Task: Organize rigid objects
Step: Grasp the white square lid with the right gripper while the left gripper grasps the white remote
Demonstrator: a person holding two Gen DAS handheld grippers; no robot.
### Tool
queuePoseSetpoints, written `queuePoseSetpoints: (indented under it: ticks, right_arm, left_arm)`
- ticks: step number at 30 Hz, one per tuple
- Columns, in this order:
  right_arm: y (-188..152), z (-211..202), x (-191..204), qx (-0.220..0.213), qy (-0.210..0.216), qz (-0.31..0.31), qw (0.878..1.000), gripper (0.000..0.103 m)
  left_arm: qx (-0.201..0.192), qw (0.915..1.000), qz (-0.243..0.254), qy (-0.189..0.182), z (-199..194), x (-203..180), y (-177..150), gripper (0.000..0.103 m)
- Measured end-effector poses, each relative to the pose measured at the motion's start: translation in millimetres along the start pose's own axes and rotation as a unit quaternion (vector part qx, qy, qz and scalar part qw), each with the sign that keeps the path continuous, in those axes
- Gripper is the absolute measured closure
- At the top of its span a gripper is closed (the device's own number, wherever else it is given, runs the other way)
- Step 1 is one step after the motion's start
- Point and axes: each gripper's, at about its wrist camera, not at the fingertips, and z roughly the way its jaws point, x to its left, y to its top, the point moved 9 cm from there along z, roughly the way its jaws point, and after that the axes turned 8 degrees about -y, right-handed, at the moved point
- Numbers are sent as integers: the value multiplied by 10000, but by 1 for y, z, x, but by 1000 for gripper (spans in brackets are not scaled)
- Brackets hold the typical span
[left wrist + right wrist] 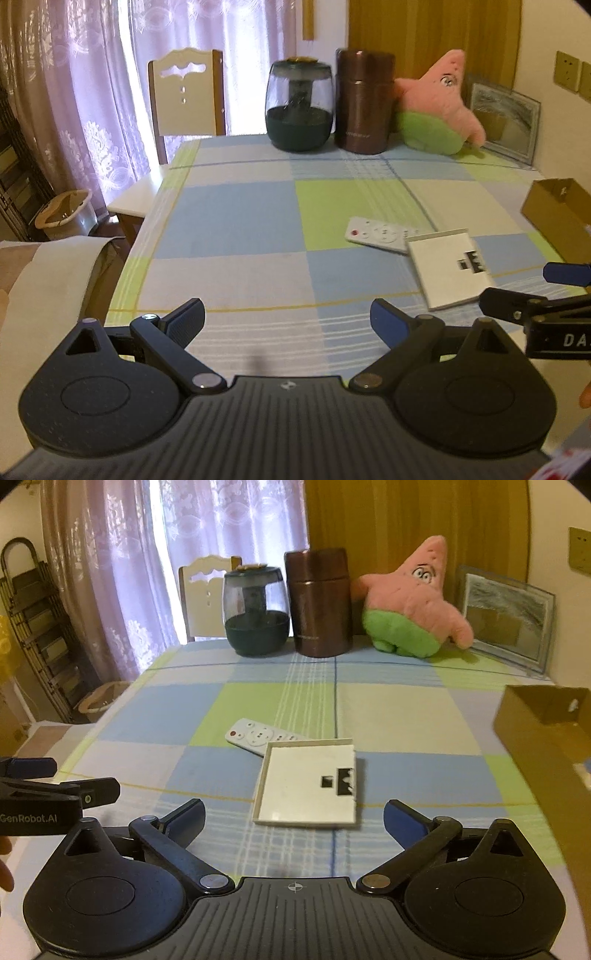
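Overhead, both the left claw and right claw hang spread, empty, above a checked tablecloth before lilac curtains.

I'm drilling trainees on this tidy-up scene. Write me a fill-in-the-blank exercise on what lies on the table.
1. The white remote lies partly tucked under the far edge of the white ____.
2. Between the dark jar and the pink starfish plush stands a ____ canister.
3. The cardboard box sits at the table's ____ edge in the right wrist view.
4. Both the left claw and the right claw stand ____, holding nothing.

Missing words: tray; brown; right; open
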Motion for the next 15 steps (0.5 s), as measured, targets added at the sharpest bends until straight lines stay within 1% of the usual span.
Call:
queuePoseSetpoints:
  ticks: [6,9,11,15]
  right_arm:
    - [3,43,10,-18,-335,-141,9993,2]
    - [4,59,13,-30,-516,-278,9983,2]
    - [4,68,13,-44,-713,-374,9967,2]
    - [3,82,10,13,-910,-406,9950,2]
  left_arm:
    - [36,9999,-129,-75,24,14,1,9]
    - [41,9998,-171,-134,30,16,1,9]
    - [41,9997,-169,-165,32,15,2,9]
    - [20,9995,-194,-235,33,15,2,9]
